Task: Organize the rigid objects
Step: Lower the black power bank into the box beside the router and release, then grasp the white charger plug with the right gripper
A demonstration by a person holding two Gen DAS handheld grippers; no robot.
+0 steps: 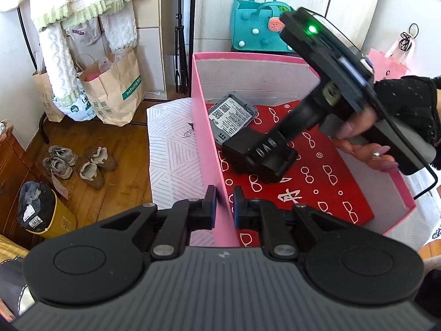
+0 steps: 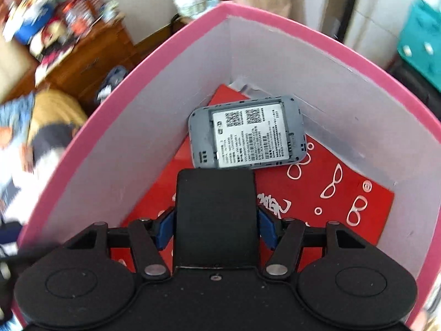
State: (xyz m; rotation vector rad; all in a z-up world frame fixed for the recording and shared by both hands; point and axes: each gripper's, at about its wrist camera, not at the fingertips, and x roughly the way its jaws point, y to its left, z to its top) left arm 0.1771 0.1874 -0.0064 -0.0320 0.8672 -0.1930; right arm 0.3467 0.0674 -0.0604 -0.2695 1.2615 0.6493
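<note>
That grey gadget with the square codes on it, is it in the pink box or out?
In. The grey gadget lies label up on red paper at the bottom, in a corner of the pink box.

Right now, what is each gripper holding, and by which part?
Right gripper: a black flat block, clamped by its two side edges. Left gripper: the pink box, pinched on its wall's rim.

Room outside the pink box point(image 2: 317, 34) is motion-blurred in right wrist view. Black block point(image 2: 216, 215) hides the grey device's point(image 2: 248, 132) near edge. Label print illegible.
</note>
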